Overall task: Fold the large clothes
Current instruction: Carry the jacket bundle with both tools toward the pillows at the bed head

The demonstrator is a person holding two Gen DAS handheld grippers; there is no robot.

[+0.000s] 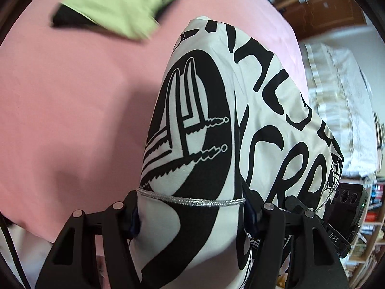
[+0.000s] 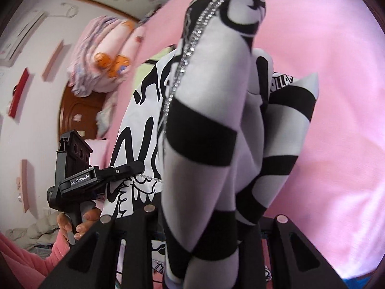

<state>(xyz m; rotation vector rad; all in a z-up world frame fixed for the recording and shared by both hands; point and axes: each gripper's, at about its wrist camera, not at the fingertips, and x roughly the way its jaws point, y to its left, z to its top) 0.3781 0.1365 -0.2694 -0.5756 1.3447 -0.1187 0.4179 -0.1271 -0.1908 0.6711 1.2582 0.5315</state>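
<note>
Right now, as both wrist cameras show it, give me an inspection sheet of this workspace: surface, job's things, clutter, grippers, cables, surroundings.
Surface: pink bed sheet, smooth, mostly bare.
Job's things: black-and-white printed garment with a silver sparkly trim, lifted off the sheet and hanging from both grippers; folded green garment lying at the far end of the bed.
Clutter: nothing seen on the sheet.
Grippers: left gripper closed on the printed garment; right gripper closed on another bunch of it.
Cables: thin dark cable at the left wrist view's edge.
Surroundings: wooden headboard, rolled pink bedding, bookshelf.
</note>
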